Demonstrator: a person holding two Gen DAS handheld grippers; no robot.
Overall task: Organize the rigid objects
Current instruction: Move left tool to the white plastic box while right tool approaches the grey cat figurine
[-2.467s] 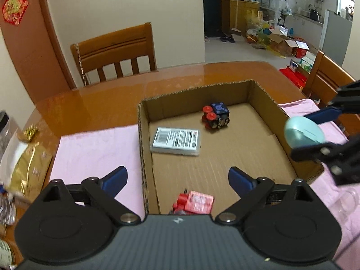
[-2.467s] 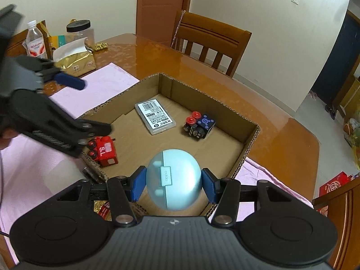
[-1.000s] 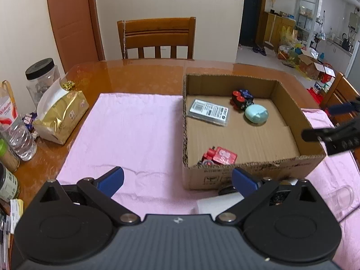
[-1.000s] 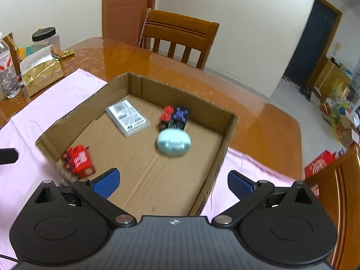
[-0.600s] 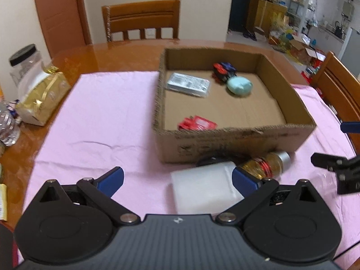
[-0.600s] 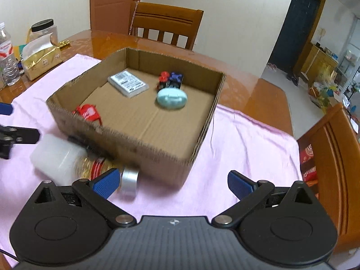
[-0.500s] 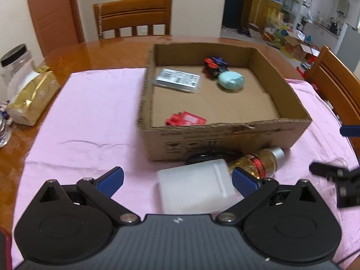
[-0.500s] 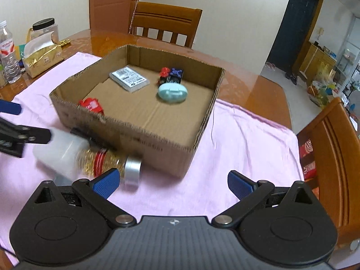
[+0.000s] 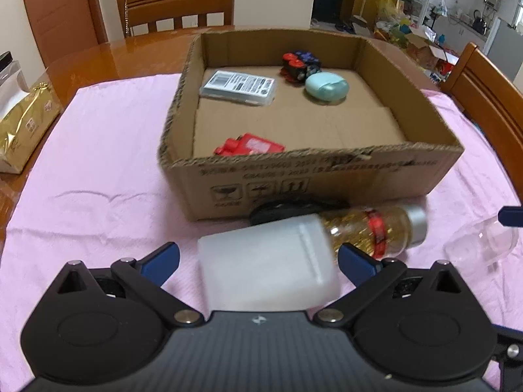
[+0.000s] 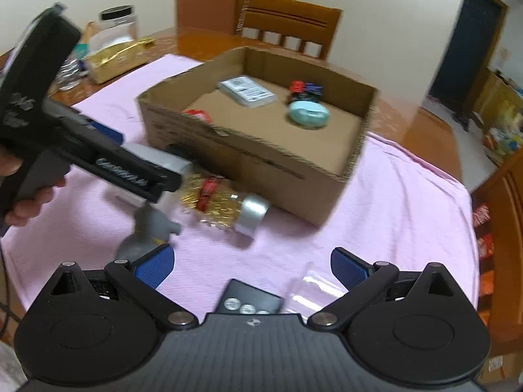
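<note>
Left wrist view: jaws wide open, now straddling the white bottle point(image 9: 268, 271), ungripped.

Black disc point(image 9: 284, 210) half hidden behind white container point(image 9: 268, 271).

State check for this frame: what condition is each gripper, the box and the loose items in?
Left gripper: open, white container between its fingers.
Right gripper: open, empty.
Cardboard box: open-topped, holding four items.
Gold-filled jar: on its side, capped.
Mint case: closed, in box.
</note>
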